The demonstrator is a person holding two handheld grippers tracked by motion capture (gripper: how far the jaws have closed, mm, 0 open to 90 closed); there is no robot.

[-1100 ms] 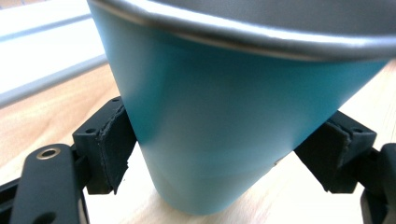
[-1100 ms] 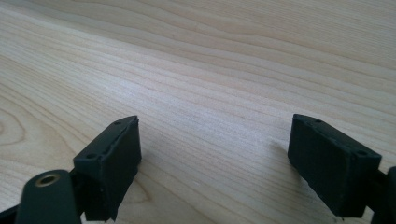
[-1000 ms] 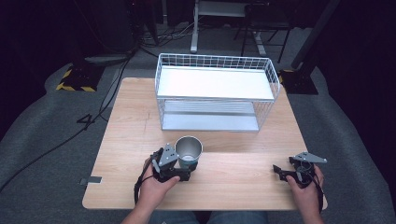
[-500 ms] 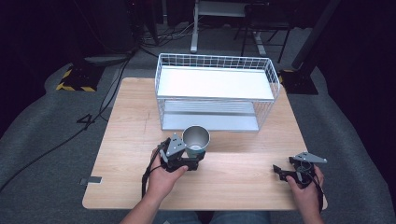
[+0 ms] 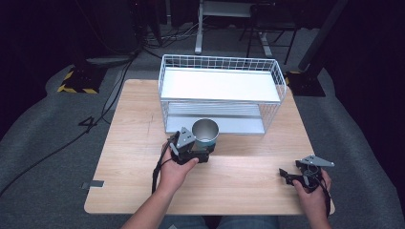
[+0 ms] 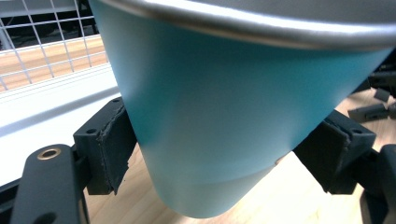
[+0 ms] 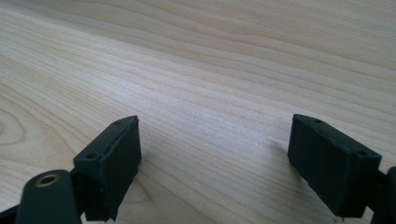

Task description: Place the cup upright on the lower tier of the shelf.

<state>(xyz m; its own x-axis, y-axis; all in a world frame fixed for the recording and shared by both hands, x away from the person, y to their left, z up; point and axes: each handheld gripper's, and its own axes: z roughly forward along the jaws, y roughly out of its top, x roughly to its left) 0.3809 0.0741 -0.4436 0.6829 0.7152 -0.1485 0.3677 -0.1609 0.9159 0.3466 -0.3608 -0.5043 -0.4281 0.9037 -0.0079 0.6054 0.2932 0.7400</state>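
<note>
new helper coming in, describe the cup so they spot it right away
Start at the white wire rack on the wooden table. Just in front of its lower shelf, the left tongs clamp the cup: teal outside, bare metal rim and inside, the one container here.

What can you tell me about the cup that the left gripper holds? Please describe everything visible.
The cup is a tapered tumbler, wider at the top, with a teal outer wall and a bare metal rim and inside that look like steel. It stands upright and open, and looks empty. The left gripper clamps it, one black pad on each side of its lower wall. It sits just in front of the white wire rack, near the lower shelf. Whether its base touches the wooden table cannot be told.
</note>
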